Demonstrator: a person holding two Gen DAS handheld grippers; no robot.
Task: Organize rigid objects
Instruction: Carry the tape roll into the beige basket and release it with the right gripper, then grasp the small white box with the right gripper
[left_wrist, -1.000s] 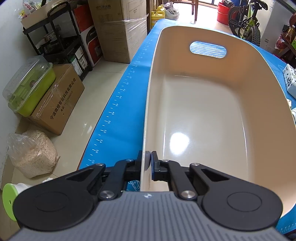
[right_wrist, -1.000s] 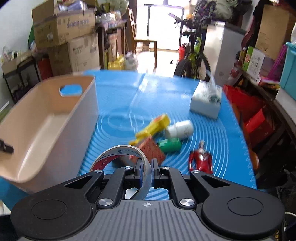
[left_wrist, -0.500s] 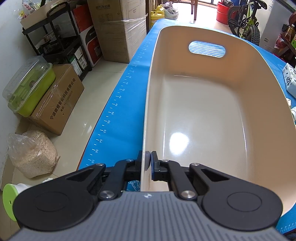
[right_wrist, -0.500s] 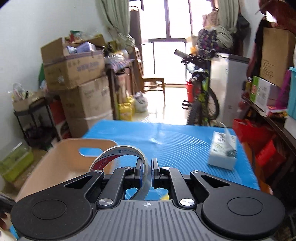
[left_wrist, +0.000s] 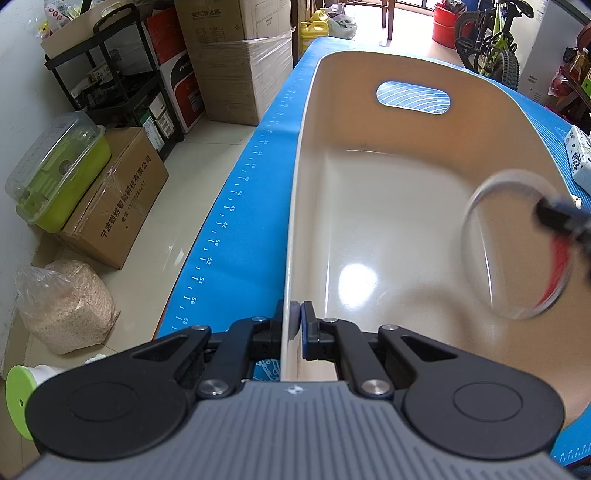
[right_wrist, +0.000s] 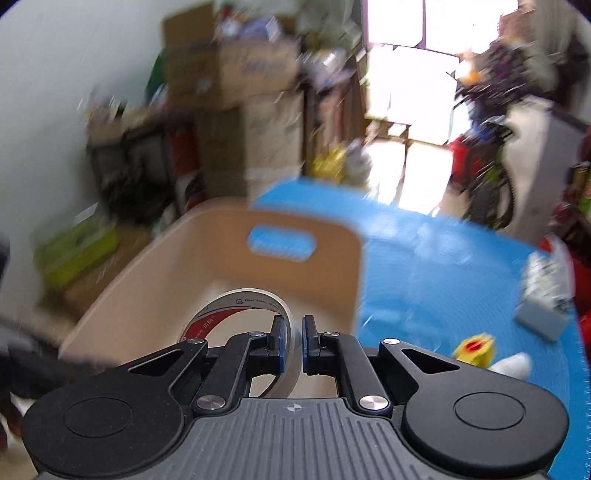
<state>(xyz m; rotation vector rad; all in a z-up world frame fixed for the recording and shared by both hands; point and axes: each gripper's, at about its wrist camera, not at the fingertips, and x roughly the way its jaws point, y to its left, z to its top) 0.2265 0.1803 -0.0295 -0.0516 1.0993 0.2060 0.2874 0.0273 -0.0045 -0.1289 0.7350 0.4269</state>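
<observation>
Cluttered storeroom; right gripper (right_wrist: 291, 343) clamps the light, stiff tape roll (right_wrist: 240, 314) by its wall (slick), left gripper (left_wrist: 295, 325) pinching the bin (left_wrist: 369, 221) rim at six o'clock.

We're in a lived-in home room doubling as storage, w/ clutter all round. We see stacked cardboard boxes (left_wrist: 242, 70) wrapped in film, a black metal shelf rack (left_wrist: 122, 85) crammed w/ stuff, a green plastic container (left_wrist: 55, 173) w/ clear lid on another carton, a bag of grain-like stuff (left_wrist: 62, 306) on the tiled floor (left_wrist: 192, 177). A kid's bike (left_wrist: 491, 40), red buckets (left_wrist: 445, 22) & a yellow jug (left_wrist: 314, 33) sit by a bright doorway; a blue mat (left_wrist: 251, 206) covers the table
</observation>
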